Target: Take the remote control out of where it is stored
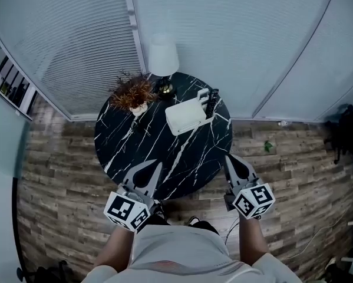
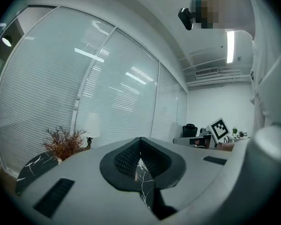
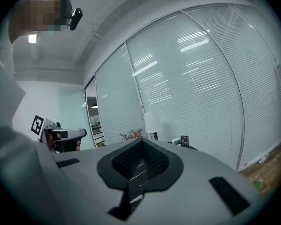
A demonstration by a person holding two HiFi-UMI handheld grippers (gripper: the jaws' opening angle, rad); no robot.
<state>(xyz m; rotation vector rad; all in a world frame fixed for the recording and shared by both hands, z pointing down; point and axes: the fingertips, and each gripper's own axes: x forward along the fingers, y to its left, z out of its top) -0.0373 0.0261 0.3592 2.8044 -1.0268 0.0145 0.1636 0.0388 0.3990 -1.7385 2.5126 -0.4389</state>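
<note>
- Remote control (image 1: pixel 212 102) stands upright in the right end of the white holder (image 1: pixel 185 119), on the far right part of the round black marble table (image 1: pixel 135 149).
- Your left gripper (image 1: pixel 157 165) has its jaws closed on nothing, over the table's near edge.
- Your right gripper (image 1: pixel 229 157) is closed and empty too, well apart from the holder.
- 1 lamp (image 1: pixel 163 58) and 1 dried plant (image 1: pixel 132 92) stand at the far edge.

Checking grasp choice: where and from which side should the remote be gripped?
Probably its top end, from above: the remote stands upright in the white holder, so only that end sticks out. The right gripper is nearer.
</note>
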